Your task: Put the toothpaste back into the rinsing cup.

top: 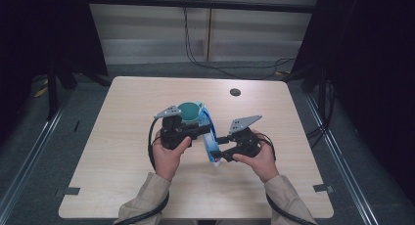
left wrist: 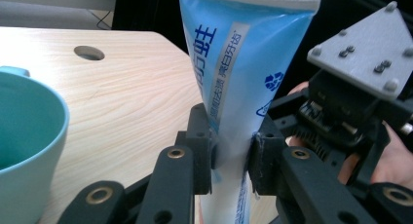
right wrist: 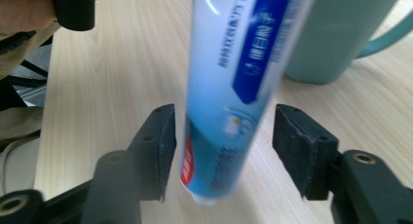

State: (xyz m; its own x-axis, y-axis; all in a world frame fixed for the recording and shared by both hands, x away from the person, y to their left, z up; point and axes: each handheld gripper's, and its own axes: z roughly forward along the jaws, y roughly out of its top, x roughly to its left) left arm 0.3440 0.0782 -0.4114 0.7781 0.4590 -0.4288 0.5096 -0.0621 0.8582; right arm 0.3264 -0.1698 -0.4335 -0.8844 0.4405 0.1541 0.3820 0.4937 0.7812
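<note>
While the left gripper (left wrist: pixel 233 158) clamps a blue toothpaste tube (left wrist: pixel 238 78) at frame centre, the right gripper (right wrist: pixel 221 151) stands released around its lower end. A teal mug (top: pixel 190 113) sits on the tabletop (top: pixel 122 137) just behind

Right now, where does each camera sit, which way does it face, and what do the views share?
High view: above the person's side, looking down on table, hands, both grippers.
Left gripper view: rides left gripper, jaws clamped on toothpaste tube; right gripper beyond.
Right gripper view: rides right gripper, jaws open astride the tube's cap end.
All three show tube and teal cup.
</note>
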